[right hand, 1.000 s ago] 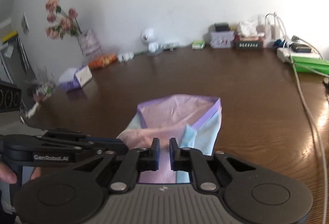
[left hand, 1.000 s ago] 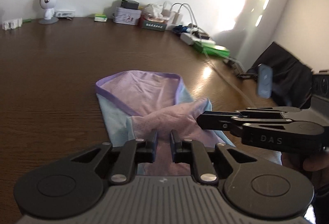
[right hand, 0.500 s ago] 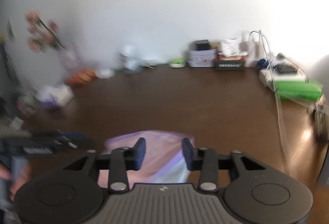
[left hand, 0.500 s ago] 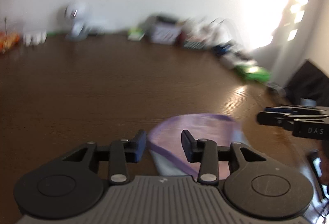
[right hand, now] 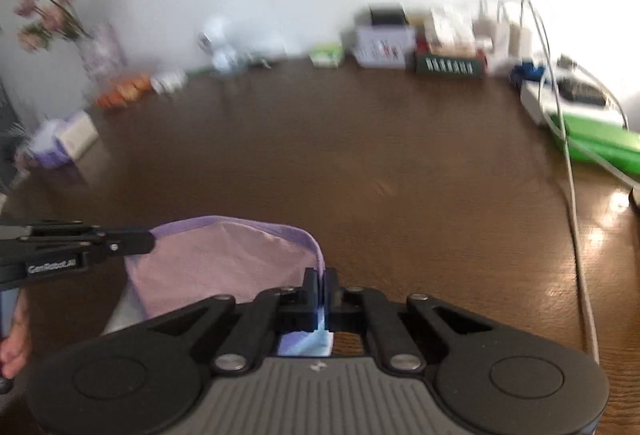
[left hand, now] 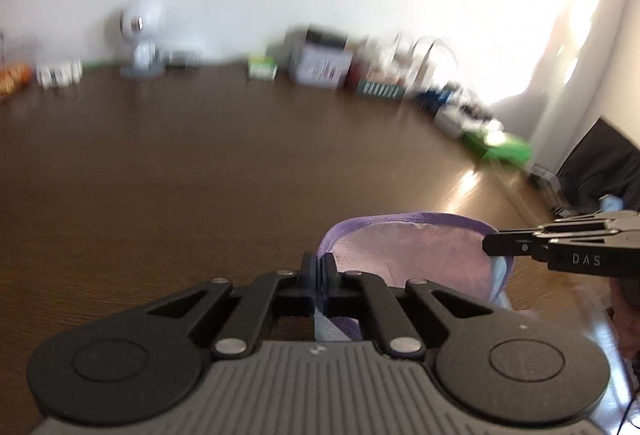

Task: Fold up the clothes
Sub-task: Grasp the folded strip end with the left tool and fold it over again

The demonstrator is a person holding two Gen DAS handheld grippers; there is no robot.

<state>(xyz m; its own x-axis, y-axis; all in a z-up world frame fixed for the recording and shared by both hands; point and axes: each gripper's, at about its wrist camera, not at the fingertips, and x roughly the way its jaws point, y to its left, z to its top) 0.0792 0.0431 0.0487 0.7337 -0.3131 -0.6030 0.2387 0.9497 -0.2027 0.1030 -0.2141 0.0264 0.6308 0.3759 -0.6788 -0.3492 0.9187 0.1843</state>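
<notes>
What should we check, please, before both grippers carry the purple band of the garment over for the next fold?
1. Left gripper clamped on the garment at its purple band: ok.
2. Right gripper clamped on the band's other end: ok; the jaws of both have just been closing, cloth between them.
3. Band spans between the two grippers without twisting: ok.
4. Table ahead free of obstacles: ok.
5. White cable off to the right, apart from the cloth: ok.
6. Lower layers lying flat: cannot tell, hidden behind the grippers.
</notes>
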